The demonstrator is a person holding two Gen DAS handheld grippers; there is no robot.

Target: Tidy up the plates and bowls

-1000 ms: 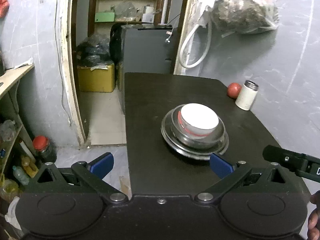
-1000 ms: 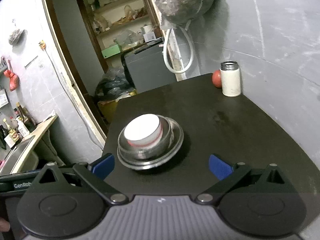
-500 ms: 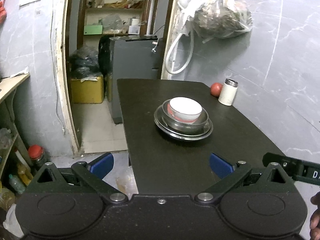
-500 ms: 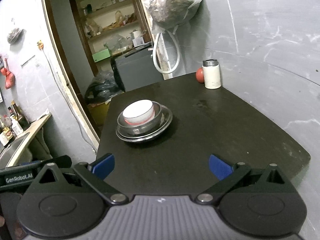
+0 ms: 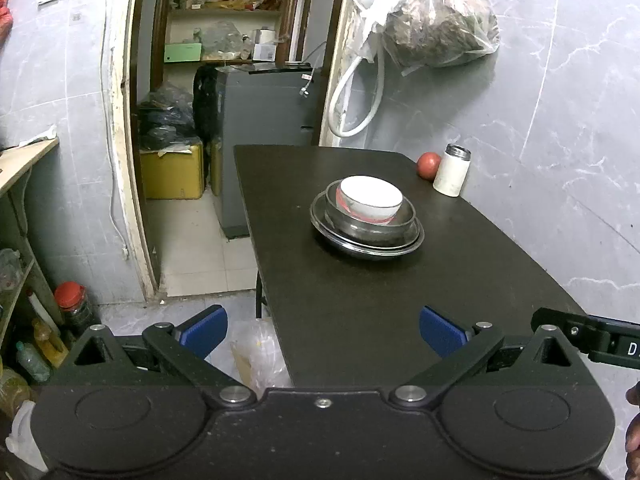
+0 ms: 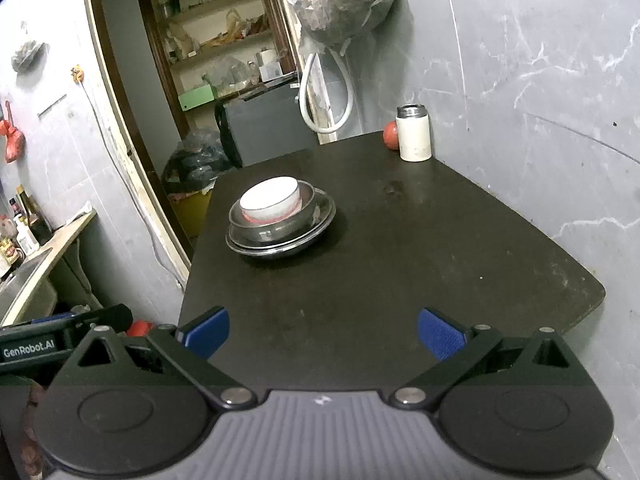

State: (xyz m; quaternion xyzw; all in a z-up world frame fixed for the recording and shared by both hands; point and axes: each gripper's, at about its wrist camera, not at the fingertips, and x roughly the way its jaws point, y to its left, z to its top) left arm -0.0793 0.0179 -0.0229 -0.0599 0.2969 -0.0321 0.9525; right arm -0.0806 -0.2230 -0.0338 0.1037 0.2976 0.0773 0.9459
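Both my grippers have pulled well back from the stack: white bowl (image 5: 371, 200) nested in the steel bowl (image 5: 370, 222) on the plates (image 5: 366, 242), mid-table (image 5: 360, 320). Left gripper (image 5: 323, 330) spread wide, empty; right gripper (image 6: 323, 331) likewise. Looks finished to me. "GenRobot.AI" reads on the left one's side.

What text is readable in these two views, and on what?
"GenRobot.AI": on the side of the left gripper, seen in the right wrist view.
"D": the start of a cut-off label on the right gripper, seen in the left wrist view.
Bottles by the sink: labels too small to read.
Nothing legible on the white canister.
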